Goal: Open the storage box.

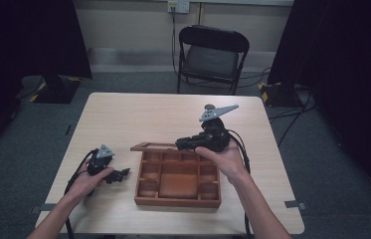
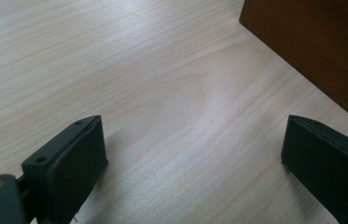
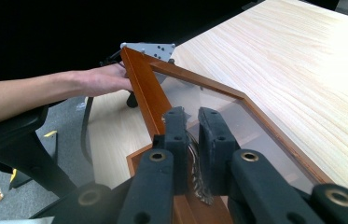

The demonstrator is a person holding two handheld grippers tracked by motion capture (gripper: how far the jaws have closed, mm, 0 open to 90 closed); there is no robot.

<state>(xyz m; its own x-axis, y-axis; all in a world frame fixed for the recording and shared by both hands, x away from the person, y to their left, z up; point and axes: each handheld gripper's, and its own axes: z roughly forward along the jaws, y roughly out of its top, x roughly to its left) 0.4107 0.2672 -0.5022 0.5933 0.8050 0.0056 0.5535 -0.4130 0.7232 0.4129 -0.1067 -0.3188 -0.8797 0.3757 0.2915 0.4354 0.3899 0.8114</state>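
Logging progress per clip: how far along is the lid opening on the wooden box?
Done: the glass lid is raised off the wooden box, compartments exposed. In hand: the right gripper is shut on the lid's tassel pull. The left gripper rests open beside the box. Left: finishing the swing.

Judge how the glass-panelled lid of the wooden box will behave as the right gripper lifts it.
The lid looks stiff, framed in wood. Its clear pane is probably fragile if dropped. The right gripper is shut on something at its front edge, so it may swing back onto the compartment box if the hold slips.
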